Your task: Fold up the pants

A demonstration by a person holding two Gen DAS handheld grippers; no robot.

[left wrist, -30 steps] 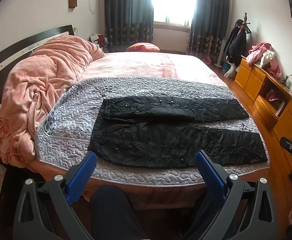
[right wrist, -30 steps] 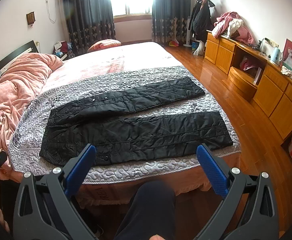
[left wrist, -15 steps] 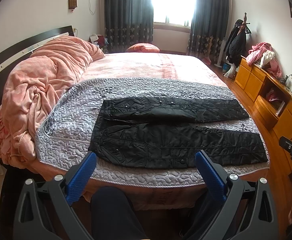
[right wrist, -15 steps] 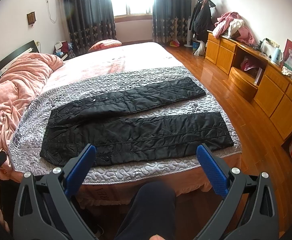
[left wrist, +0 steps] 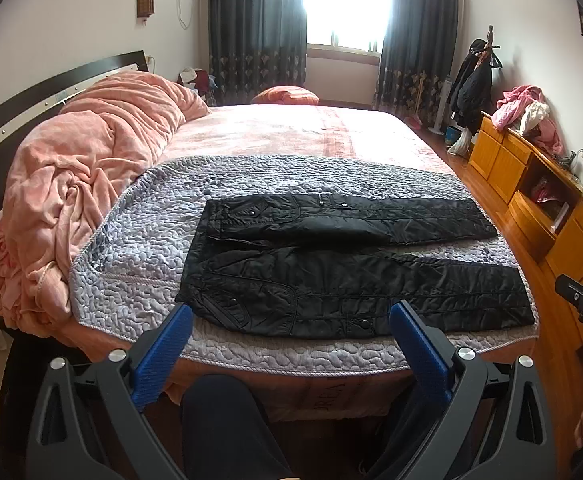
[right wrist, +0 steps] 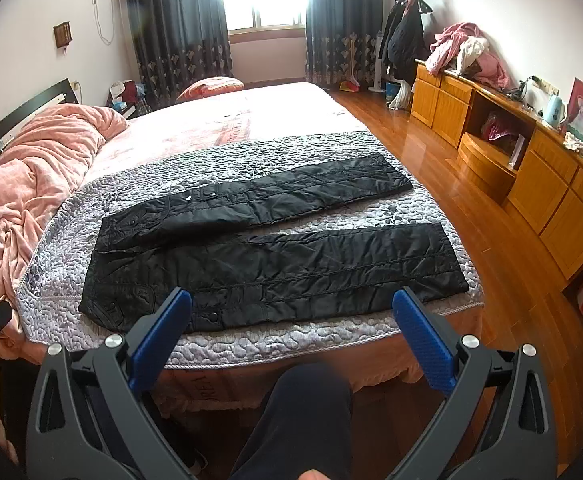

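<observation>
Black quilted pants lie spread flat on a grey quilted bedspread, waist to the left, both legs running right and slightly apart. My left gripper stands open in front of the bed's near edge, below the waist and near leg, with nothing between its blue pads. My right gripper is open too, held off the bed's edge in front of the near leg, empty. Neither touches the cloth.
A bunched pink blanket fills the bed's left side by the dark headboard. Wooden cabinets line the right wall across a strip of wood floor. The person's dark-clad knee sits below the grippers.
</observation>
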